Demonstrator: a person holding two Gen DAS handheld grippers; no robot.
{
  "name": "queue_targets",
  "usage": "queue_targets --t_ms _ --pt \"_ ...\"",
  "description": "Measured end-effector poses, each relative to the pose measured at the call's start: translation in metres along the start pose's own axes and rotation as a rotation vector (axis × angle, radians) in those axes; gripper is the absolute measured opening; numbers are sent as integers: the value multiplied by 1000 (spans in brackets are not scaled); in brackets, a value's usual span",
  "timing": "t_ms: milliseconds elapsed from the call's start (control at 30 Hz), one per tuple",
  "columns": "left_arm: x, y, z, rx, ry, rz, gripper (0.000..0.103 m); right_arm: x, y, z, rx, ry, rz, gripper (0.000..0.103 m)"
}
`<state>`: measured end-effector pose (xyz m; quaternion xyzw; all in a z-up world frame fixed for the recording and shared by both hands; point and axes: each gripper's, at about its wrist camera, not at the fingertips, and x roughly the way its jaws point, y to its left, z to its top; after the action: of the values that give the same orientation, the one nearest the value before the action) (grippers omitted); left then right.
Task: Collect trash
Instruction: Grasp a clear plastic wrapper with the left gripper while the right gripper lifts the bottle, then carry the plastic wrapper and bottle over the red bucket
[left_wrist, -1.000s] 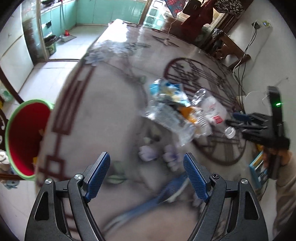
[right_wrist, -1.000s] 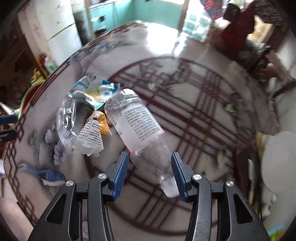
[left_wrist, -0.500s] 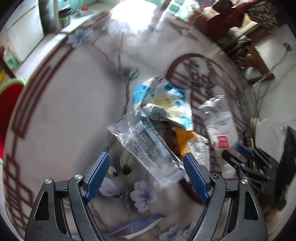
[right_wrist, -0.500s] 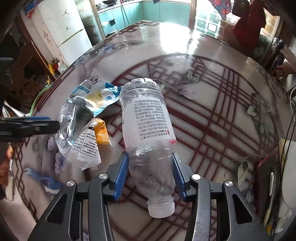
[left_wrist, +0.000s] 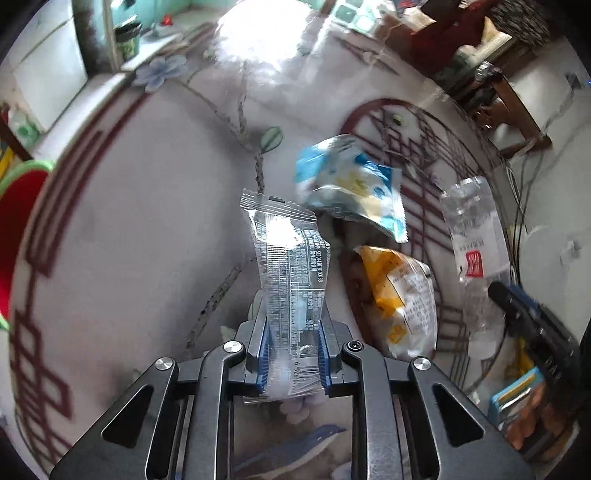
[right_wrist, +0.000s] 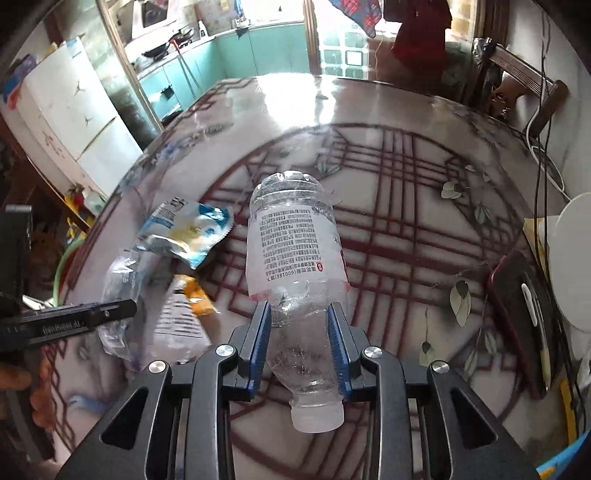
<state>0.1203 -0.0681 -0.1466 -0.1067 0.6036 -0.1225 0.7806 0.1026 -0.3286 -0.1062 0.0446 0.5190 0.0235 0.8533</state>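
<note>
The left gripper (left_wrist: 293, 350) is clamped on a clear wrapper (left_wrist: 288, 273) that stands limp above the table (left_wrist: 129, 221). The right gripper (right_wrist: 300, 347) squeezes an empty bottle (right_wrist: 295, 266) near its neck; that slick, crushable plastic could twist loose on the way to the red bin (left_wrist: 18, 221).

My left wrist view looks along its fingers, close over the table (left_wrist: 122, 229); my right does likewise; both share the blue wrapper (left_wrist: 351, 188) (right_wrist: 188, 229).

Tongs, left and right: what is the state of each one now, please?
Left tongs: closed on the clear crinkled plastic wrapper.
Right tongs: closed on the clear plastic water bottle with white label.
</note>
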Motion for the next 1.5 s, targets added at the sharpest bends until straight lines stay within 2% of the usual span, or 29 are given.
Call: queue_targets --t_ms 233,467,767,1100,1500 --pt "-37 -3 -18 109 -81 19 18 -32 11 -4 25 -56 -5 29" --pt "-62 4 -30 150 -141 36 19 -66 36 -11 -9 -113 -45 29" --pt "-85 32 -43 106 -172 45 19 -82 82 -18 -89 -140 -51 29" --pt "-101 61 -48 89 -206 60 19 -80 121 -22 -138 -137 -41 29" --pt "-104 104 -45 69 -192 35 19 -78 172 -16 -172 -145 -75 29"
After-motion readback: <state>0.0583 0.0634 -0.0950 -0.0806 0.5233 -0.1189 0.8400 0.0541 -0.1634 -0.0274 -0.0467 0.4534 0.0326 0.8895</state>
